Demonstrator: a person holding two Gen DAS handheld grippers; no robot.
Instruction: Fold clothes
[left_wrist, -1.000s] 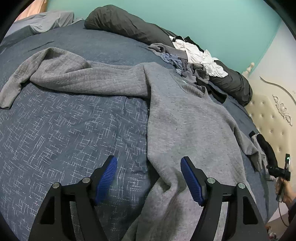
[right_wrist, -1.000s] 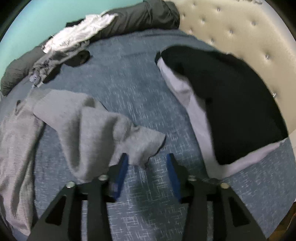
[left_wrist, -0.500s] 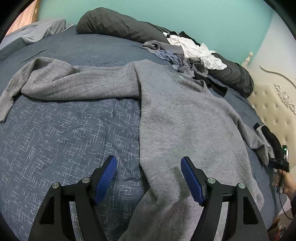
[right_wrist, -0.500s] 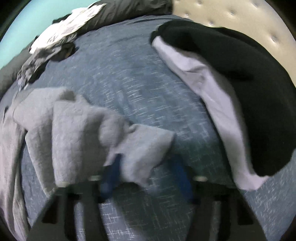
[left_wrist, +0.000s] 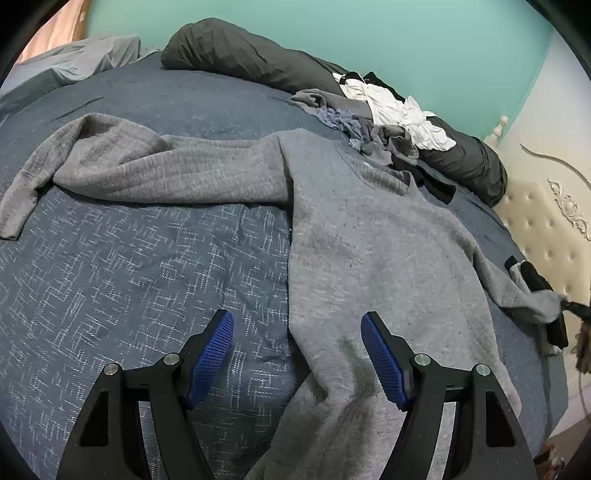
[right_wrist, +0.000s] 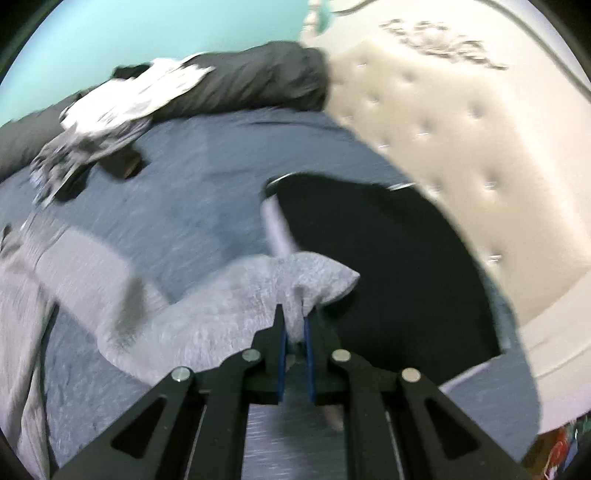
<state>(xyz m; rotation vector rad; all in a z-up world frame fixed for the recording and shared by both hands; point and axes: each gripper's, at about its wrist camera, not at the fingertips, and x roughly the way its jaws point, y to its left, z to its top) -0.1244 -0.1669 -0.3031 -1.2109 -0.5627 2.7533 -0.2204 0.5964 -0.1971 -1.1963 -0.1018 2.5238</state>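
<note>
A grey sweater (left_wrist: 369, 240) lies spread on the dark blue bed cover (left_wrist: 129, 277), one sleeve stretched out to the left. My left gripper (left_wrist: 297, 321) hangs open above the sweater's lower left edge, nothing between its blue pads. In the right wrist view my right gripper (right_wrist: 293, 317) is closing, its pads pinching the cuff of the other grey sleeve (right_wrist: 317, 275), which is lifted off the bed. At the far right of the left wrist view that raised sleeve end (left_wrist: 546, 302) shows beside the black gripper tip.
A folded black and white garment (right_wrist: 388, 258) lies by the cream tufted headboard (right_wrist: 461, 147). A heap of mixed clothes (left_wrist: 388, 114) rests against a long dark rolled duvet (left_wrist: 240, 55) along the teal wall.
My right gripper closed on the sleeve cuff and rose with it, pulling the sleeve up from the cover. The left gripper stayed open and hardly moved.
</note>
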